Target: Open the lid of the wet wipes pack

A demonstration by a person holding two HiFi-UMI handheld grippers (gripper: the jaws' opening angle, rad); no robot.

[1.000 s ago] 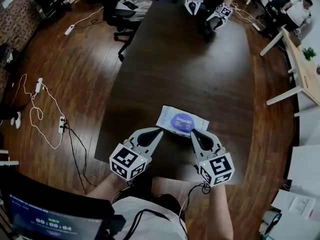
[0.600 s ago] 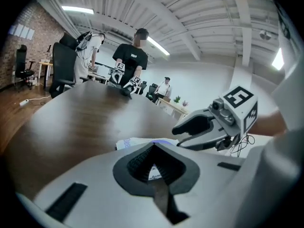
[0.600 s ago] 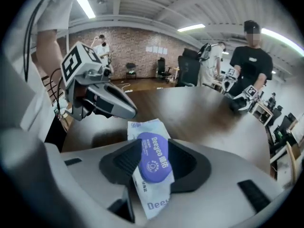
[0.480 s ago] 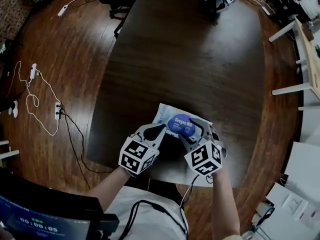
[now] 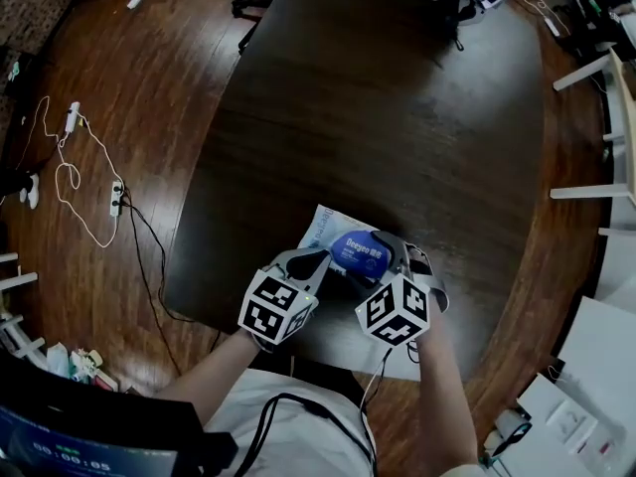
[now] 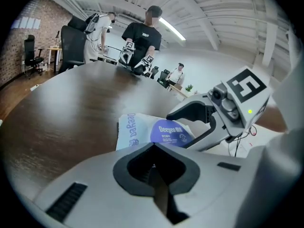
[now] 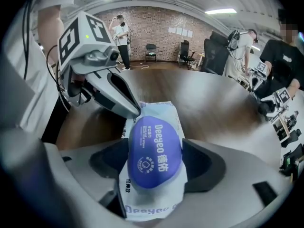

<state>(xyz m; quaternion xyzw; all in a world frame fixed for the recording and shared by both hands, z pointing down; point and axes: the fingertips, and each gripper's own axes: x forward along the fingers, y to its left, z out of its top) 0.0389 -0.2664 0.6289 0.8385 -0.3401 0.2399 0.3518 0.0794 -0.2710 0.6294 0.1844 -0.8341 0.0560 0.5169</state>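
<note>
Wet wipes pack (image 5: 338, 249): crinkled white film, oval purple lid (image 7: 154, 144). Right gripper (image 7: 156, 164) jaws, just opening, spread astride lid; left gripper (image 6: 153, 146) jaws pressed together. Lid's small print illegible.

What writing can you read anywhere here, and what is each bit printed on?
"Deeyeo 德佑": on the purple lid.
"Deeyeo": on the white wrapper of the wet wipes pack.
Small print on lid and wrapper: too small to read.
Timer digits on the monitor: too blurred to read.
</note>
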